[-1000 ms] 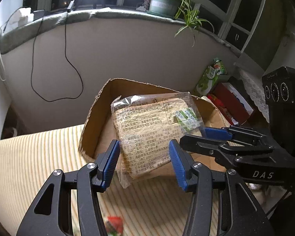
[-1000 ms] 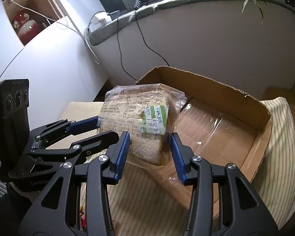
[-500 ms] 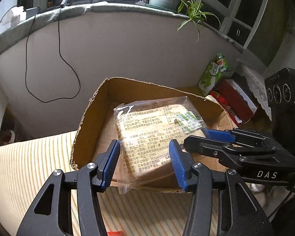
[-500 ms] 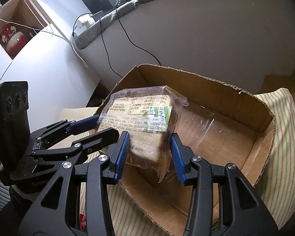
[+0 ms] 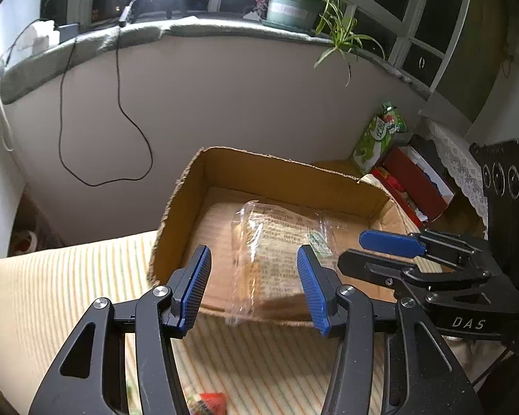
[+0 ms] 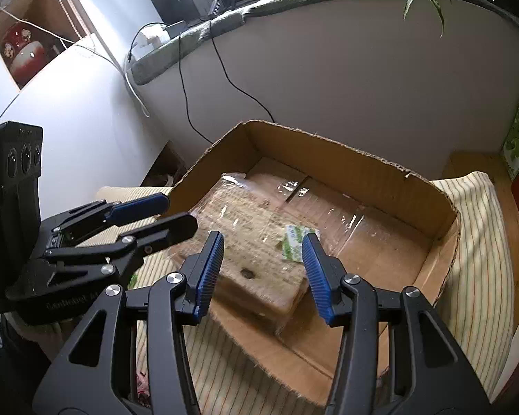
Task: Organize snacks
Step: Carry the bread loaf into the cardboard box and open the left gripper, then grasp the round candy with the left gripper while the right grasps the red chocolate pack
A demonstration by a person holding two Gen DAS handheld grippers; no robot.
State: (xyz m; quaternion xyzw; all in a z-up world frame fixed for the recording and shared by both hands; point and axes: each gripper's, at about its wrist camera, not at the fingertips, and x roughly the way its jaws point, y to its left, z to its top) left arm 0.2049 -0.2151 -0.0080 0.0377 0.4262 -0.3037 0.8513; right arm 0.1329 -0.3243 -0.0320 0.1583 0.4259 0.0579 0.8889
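L gripper: jaws spread wide, blue pads facing each other, nothing btwn them, fingers level, pointing fwd. R gripper: same, jaws apart, holding nothing. The two sit side by side, close, both angled slightly down. R seen at right edge of L view, L at left edge of R view.

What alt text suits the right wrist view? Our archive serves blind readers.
A clear-wrapped loaf of sliced bread lies inside an open brown cardboard box on a striped cloth. The right tongs stand open in front of it, with the left tongs alongside.
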